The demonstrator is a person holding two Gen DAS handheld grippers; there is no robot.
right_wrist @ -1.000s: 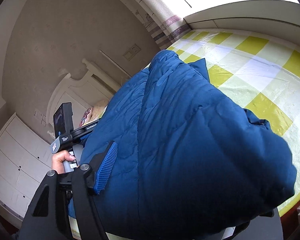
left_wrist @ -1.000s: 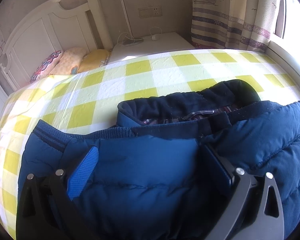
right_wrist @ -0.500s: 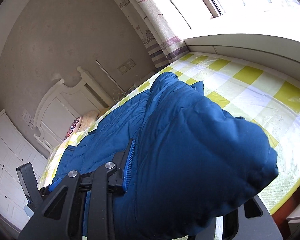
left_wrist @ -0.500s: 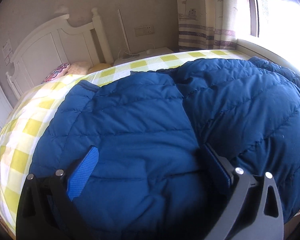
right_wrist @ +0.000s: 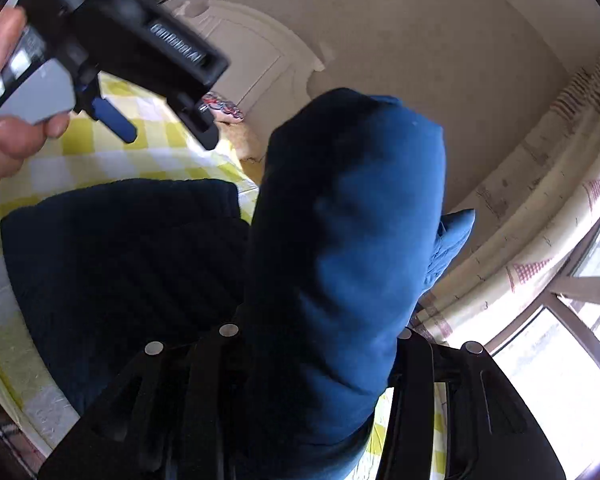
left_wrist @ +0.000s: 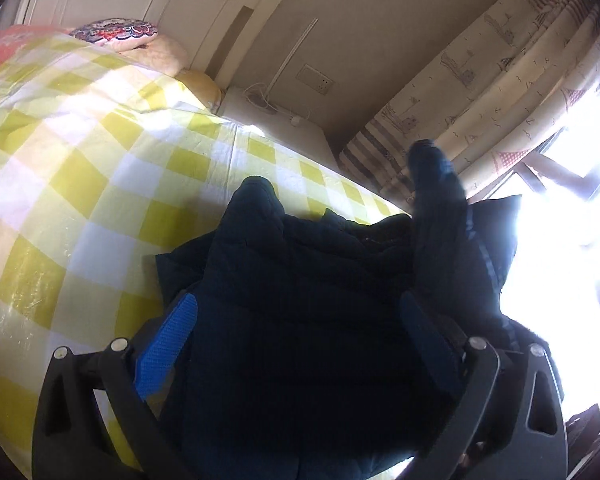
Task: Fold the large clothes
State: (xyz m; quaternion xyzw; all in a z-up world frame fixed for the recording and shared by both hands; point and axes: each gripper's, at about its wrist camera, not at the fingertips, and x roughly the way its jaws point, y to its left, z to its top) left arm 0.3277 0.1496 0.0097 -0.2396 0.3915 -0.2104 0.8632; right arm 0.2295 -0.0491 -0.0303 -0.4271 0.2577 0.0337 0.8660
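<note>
A large blue puffer jacket (left_wrist: 300, 300) lies bunched on the yellow-checked bed (left_wrist: 80, 168). In the left wrist view it fills the space between my left gripper's (left_wrist: 296, 344) wide-apart fingers, one with a blue pad (left_wrist: 164, 344); no grip shows. In the right wrist view my right gripper (right_wrist: 312, 360) is shut on a thick fold of the jacket (right_wrist: 352, 220) and holds it up above the rest of the jacket (right_wrist: 120, 256). The left gripper (right_wrist: 156, 124) also shows there at the upper left, held in a hand.
A white headboard (left_wrist: 236, 12) and pillows (left_wrist: 116, 34) stand at the bed's far end. A white bedside table (left_wrist: 276, 120) with a cable sits beside it. Patterned curtains (left_wrist: 500, 92) and a bright window (left_wrist: 572, 240) are on the right.
Both grippers have lifted and tilted upward. The jacket, spread flat half a second ago, is now bunched, with one fold raised high in the right gripper. The left gripper has moved close to the right one.
</note>
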